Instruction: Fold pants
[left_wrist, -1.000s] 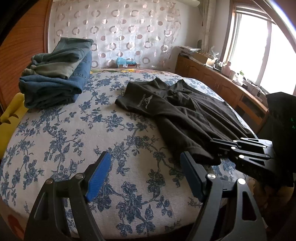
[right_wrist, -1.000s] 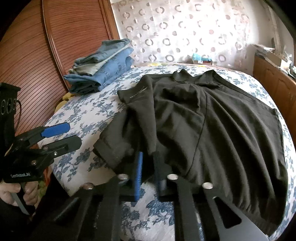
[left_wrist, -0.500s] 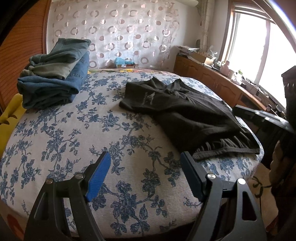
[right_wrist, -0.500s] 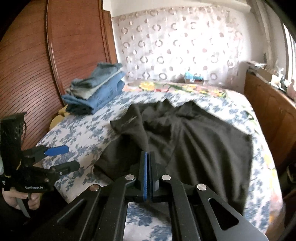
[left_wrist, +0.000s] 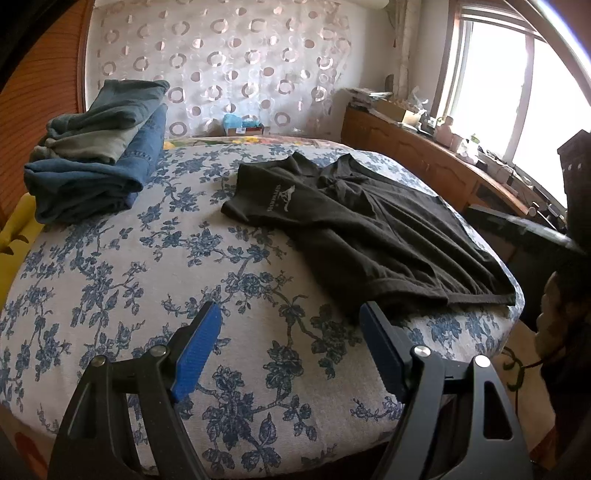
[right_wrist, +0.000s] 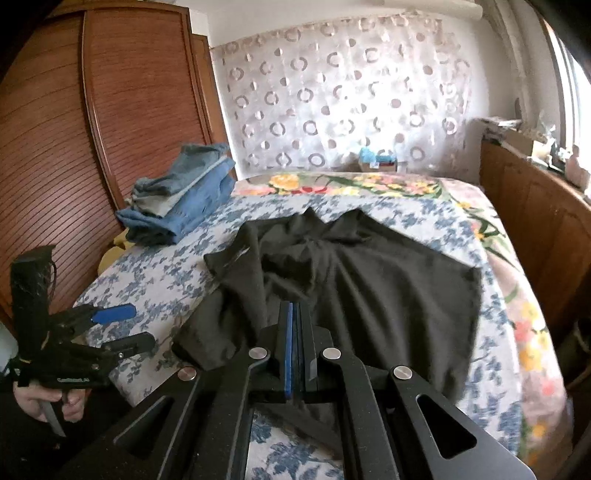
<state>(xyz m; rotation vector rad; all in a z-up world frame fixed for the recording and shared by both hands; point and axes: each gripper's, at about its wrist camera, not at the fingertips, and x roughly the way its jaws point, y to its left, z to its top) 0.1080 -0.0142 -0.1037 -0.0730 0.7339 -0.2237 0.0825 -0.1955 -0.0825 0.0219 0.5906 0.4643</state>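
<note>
Now, near to far, with the likely reason each thing sits as it does.

Left gripper (left_wrist: 290, 325): jaws spread wide, blue pads facing each other over bare floral bedspread (left_wrist: 147, 266); it hovers at the near edge with nothing between them, apparently ready for a corner.

Right gripper (right_wrist: 297, 314): jaws pressed together, pads touching; no cloth shows between them, though the near hem of the pants passes under the fingers out of sight. It sits raised above the near hem, pointing down the garment's length.

Dark pants (left_wrist: 369, 236): spread loosely on the right half of the bed, wrinkled, one edge flopped over near the pale printed logo. Not yet folded by the look of it; the lie suggests they are laid out for smoothing first.

Near hem (left_wrist: 443, 291): closest to both tongs, probably the natural place to pinch.

Stack of folded jeans (left_wrist: 96, 162): at the far left corner, well apart from the dark pants, likely the finished pile kept out of the working space.

Wooden cabinet (left_wrist: 424, 158): runs along the far right side under the window.
</note>
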